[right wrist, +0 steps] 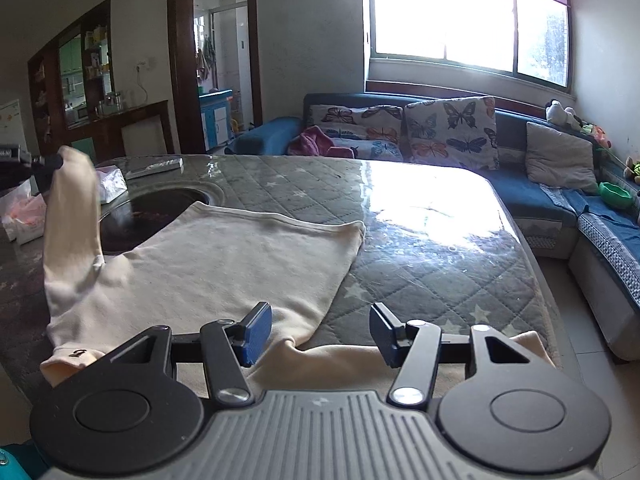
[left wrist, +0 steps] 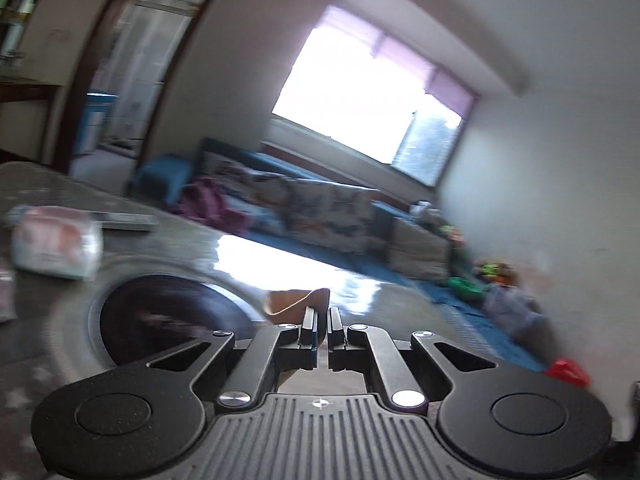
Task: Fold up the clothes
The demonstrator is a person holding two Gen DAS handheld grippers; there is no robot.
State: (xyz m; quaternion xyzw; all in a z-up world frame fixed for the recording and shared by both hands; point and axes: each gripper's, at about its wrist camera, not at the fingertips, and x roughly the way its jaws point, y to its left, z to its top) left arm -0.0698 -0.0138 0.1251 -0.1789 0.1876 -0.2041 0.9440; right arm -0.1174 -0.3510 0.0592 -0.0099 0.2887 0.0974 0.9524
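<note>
Evidently a sleeve of the cream garment is pinched in the closed left tool and held up off the table, presumably so it can be folded over the body, which is spread flat on the quilted cover. The right tool is held open and empty above the near hem, probably ready to steady it

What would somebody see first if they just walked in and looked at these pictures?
Probably the cream garment spread over the quilted table, with one sleeve pulled up into the air at the left by the left gripper, shut on its cuff. Next, the right gripper hovering open above the garment's near edge. Behind, a bright window shines over a blue sofa with butterfly cushions.
</note>
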